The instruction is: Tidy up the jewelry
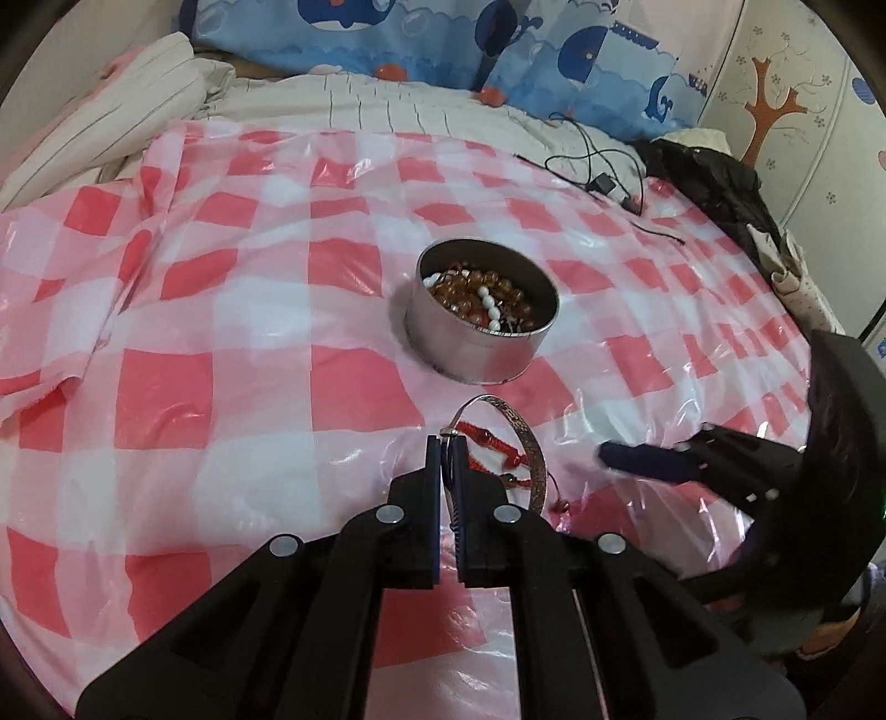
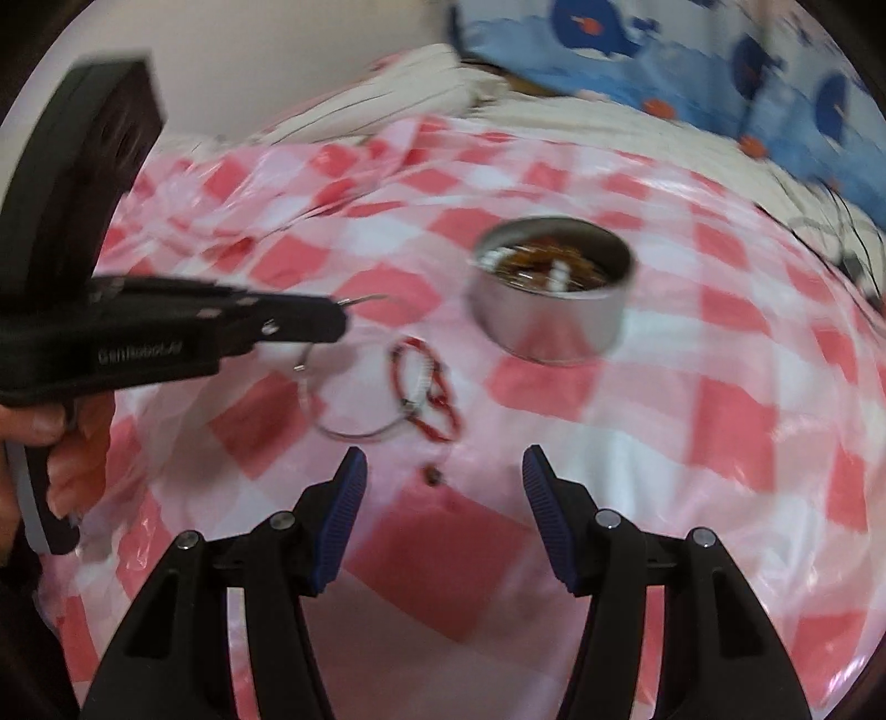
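Note:
My left gripper (image 1: 446,443) is shut on the near edge of a silver bangle (image 1: 534,459), which stands tilted up off the cloth. Under the bangle lies a red cord bracelet (image 1: 501,451). Beyond them sits a round metal tin (image 1: 470,354) holding amber and white beads. In the right wrist view my right gripper (image 2: 443,465) hangs open over the cloth with nothing between its fingers. A small dark bead (image 2: 432,475) lies just ahead of it, then the red cord bracelet (image 2: 437,393) and the bangle (image 2: 354,429). The left gripper (image 2: 335,318) reaches in from the left, and the tin (image 2: 548,332) is farther back.
A pink and white checked plastic cloth (image 1: 221,310) covers the bed. Striped bedding (image 1: 138,105) and a blue whale-print pillow (image 1: 581,50) lie at the back. A black cable with a plug (image 1: 603,183) and dark clothing (image 1: 714,183) sit at the far right. A hand (image 2: 66,459) holds the left gripper's handle.

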{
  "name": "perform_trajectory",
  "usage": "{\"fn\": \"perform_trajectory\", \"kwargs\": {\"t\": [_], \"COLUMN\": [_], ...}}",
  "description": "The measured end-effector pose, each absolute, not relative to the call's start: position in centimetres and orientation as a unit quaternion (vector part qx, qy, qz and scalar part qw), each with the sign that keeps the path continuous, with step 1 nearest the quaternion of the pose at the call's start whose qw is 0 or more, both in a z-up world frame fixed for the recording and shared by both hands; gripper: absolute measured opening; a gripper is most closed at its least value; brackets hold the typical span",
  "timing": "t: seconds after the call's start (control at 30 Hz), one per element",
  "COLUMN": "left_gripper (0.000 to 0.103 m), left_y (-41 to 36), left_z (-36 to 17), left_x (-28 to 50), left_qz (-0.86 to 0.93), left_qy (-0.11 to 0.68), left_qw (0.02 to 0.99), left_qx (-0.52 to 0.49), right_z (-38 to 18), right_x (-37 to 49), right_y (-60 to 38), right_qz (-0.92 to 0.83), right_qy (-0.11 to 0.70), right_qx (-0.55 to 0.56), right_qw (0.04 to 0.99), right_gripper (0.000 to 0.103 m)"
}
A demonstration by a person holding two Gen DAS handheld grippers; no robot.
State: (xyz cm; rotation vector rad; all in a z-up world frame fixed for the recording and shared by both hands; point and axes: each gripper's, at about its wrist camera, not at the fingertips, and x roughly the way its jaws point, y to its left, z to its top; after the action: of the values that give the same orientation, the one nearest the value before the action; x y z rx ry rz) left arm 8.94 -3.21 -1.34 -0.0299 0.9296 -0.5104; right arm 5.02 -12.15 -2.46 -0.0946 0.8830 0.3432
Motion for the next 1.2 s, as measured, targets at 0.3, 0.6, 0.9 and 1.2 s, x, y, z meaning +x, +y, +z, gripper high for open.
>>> {"fn": "perform_trajectory", "kwargs": {"t": [0.3, 0.6, 0.9, 1.2], "left_gripper": [0.004, 0.004, 0.004, 0.004], "left_y": [-1.9, -2.0, -3.4, -4.4], "left_z": [-1.0, -2.3, -1.4, -0.3], "left_x": [9.1, 9.5, 8.6, 7.6], "left_qz": [-0.228, -0.214, -0.217, -0.216], "left_qy": [0.441, 0.458, 0.434, 0.410], "left_qw": [0.868, 0.863, 0.873, 0.883], "left_qx": [-0.022, -0.001, 0.038, 0.075], "right_z": [-4.0, -2.8, -0.1, 1.0], "right_x": [7.3, 6.3, 4.6, 4.3], "right_y": [-12.8, -12.7, -17.3, -17.5], "right_qz": [0.181, 0.174, 0.138, 0.146], "right_qy": [0.443, 0.437, 0.407, 0.384], "right_qx": [0.012, -0.024, 0.022, 0.033], "right_qw": [0.878, 0.882, 0.903, 0.911], "right_gripper": [0.054, 0.004, 0.004, 0.004]}}
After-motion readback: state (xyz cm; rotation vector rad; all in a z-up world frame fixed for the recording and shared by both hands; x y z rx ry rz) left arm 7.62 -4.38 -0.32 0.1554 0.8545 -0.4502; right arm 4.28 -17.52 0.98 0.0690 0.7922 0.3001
